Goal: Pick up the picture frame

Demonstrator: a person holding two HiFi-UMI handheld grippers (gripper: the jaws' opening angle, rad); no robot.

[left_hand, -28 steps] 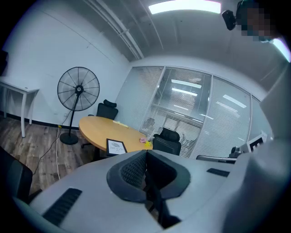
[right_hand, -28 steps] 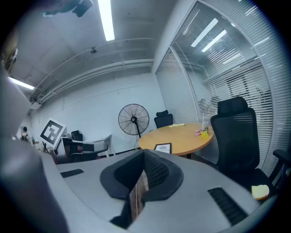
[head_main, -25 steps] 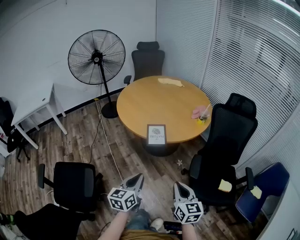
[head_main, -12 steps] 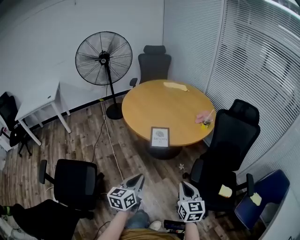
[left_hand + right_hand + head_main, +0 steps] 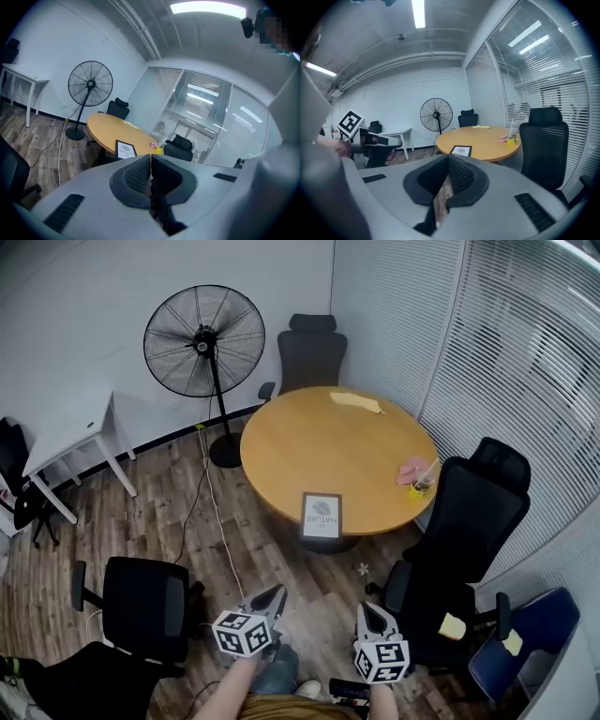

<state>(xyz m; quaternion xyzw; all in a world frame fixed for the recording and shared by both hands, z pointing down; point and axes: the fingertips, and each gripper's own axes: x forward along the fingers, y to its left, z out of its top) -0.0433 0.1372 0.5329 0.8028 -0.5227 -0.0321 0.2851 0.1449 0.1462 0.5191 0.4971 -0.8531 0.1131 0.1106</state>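
Observation:
The picture frame (image 5: 321, 515), black-edged around a white print, lies flat at the near edge of the round wooden table (image 5: 328, 442). It also shows in the left gripper view as the frame (image 5: 125, 150) and in the right gripper view as the frame (image 5: 461, 151). Both grippers hover over the floor well short of the table, pointing toward it. My left gripper (image 5: 275, 596) is shut with nothing in it, its tips meeting (image 5: 150, 157). My right gripper (image 5: 366, 610) also has its tips together and empty (image 5: 448, 157).
Black office chairs stand right of the table (image 5: 473, 512), behind it (image 5: 312, 348), and at my near left (image 5: 141, 601). A pedestal fan (image 5: 200, 338) with a floor cable (image 5: 216, 521) and a white side table (image 5: 70, 432) are at left. A straw cup (image 5: 421, 484) sits at the table's right rim.
Both grippers have drifted a little toward the table while staying shut. The view has shifted, so the table and frame sit slightly closer. The frame has not moved on the table.

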